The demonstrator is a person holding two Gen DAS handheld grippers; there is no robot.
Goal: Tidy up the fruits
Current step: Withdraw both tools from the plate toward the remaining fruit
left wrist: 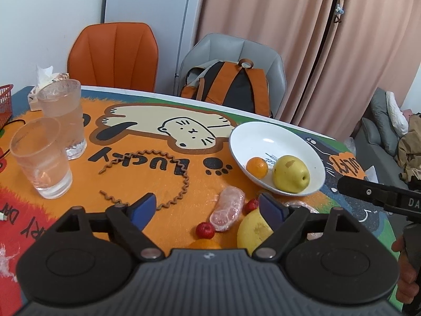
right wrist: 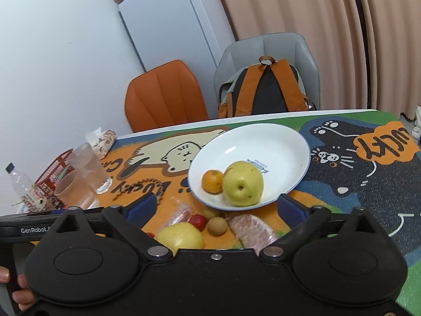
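A white plate (left wrist: 263, 134) (right wrist: 276, 142) on the cartoon mat holds a small orange (left wrist: 257, 167) (right wrist: 212, 181) and a yellow pear (left wrist: 290, 174) (right wrist: 243, 183). On the mat before the plate lie a second yellow pear (left wrist: 254, 230) (right wrist: 180, 235), red strawberries (left wrist: 205, 230) (right wrist: 198, 221), two small brown fruits (right wrist: 216, 225), another orange (left wrist: 204, 244) and two wrapped meat pieces (left wrist: 228, 208) (right wrist: 254, 230). My left gripper (left wrist: 213, 208) is open above these loose fruits, nothing between its blue pads. My right gripper (right wrist: 218, 206) is wide open at the plate's near rim, empty.
Two clear glasses (left wrist: 61, 115) (left wrist: 42, 158) stand at the left, near a red basket (left wrist: 5, 102), a tissue pack (left wrist: 42, 79) and a water bottle (right wrist: 19, 181). A brown wavy cord (left wrist: 181, 181) lies mid-mat. An orange chair (left wrist: 115, 52) and a grey chair with a backpack (left wrist: 231, 84) stand behind.
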